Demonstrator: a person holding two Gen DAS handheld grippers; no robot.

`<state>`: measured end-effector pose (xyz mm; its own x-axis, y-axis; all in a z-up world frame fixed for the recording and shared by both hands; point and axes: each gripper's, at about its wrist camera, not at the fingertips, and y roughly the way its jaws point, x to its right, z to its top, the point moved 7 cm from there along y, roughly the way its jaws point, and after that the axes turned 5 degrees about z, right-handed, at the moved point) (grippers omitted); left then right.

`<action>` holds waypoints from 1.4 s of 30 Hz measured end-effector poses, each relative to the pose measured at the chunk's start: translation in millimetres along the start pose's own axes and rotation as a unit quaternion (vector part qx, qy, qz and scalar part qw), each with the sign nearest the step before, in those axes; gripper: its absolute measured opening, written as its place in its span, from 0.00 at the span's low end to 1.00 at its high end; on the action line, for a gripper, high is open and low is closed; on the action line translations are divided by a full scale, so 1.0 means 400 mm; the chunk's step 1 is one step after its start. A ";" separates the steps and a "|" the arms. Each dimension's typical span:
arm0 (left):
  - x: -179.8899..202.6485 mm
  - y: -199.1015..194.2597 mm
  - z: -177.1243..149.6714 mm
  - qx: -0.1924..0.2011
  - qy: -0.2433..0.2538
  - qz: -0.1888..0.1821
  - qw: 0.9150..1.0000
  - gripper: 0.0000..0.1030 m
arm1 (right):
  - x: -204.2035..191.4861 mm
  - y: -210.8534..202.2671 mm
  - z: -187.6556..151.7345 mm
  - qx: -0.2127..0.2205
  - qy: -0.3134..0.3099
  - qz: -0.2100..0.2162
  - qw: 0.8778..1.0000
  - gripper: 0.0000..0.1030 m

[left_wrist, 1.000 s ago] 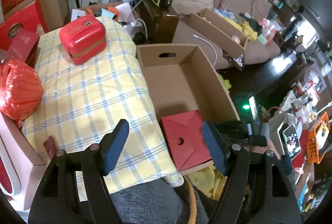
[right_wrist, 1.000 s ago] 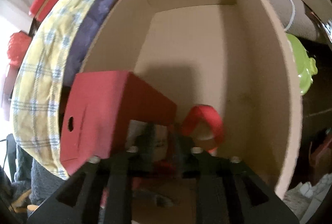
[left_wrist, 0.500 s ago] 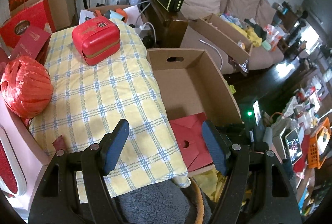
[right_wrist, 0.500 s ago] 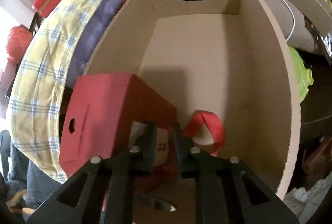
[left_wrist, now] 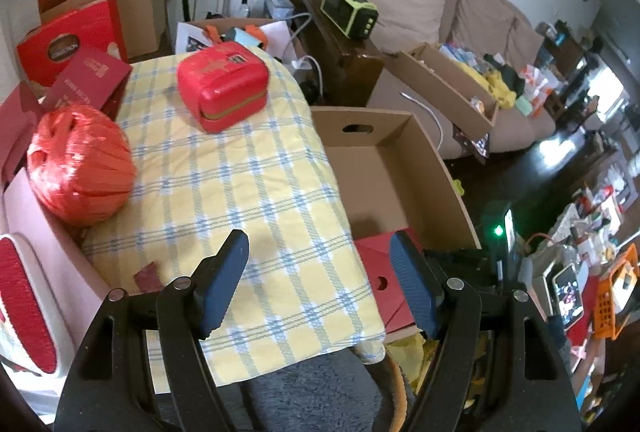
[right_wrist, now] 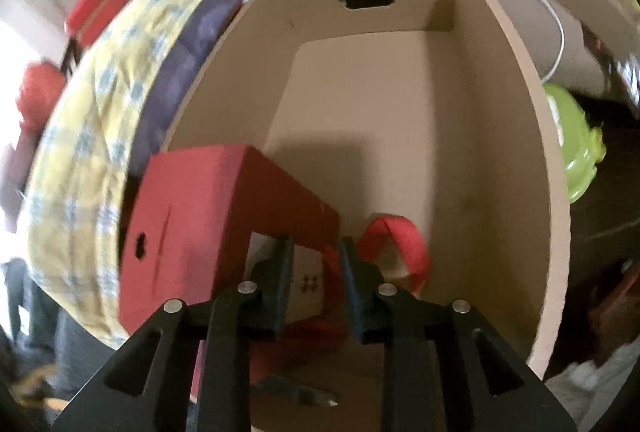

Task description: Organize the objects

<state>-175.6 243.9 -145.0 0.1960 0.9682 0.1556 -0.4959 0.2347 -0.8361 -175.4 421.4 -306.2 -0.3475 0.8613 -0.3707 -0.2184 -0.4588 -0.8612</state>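
**Red carton in box; right jaws just parted**

We find the cardboard box beside the yellow checked cloth. The red carton with its red strap sits in the box's near corner. The left gripper hangs over the cloth edge, jaws wide, holding nothing. The right gripper has just opened slightly; the carton's white panel lies between its narrowly parted jaws, and we cannot tell whether they still touch it.
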 end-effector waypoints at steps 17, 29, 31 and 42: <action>-0.343 -0.156 -0.033 0.068 -0.097 0.134 0.984 0.79 | -0.007 -0.210 0.072 0.157 -0.005 -0.081 0.984 0.78; -0.559 -0.186 -0.132 0.086 -0.216 0.241 0.942 0.98 | -0.042 -0.293 0.091 0.237 0.014 -0.094 0.967 0.87; -0.553 -0.164 -0.136 0.077 -0.206 0.247 0.944 0.98 | -0.040 -0.284 0.085 0.234 0.012 -0.094 0.967 0.87; -0.524 -0.100 -0.146 0.058 -0.176 0.280 0.942 1.00 | -0.052 -0.261 0.076 0.227 -0.008 -0.105 0.968 0.87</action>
<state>-147.4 26.4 -174.8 -0.4068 0.9068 -0.1104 -0.5317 -0.3332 -0.7786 -173.0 444.7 -198.1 -0.2640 0.9446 -0.1952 -0.6629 -0.3247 -0.6746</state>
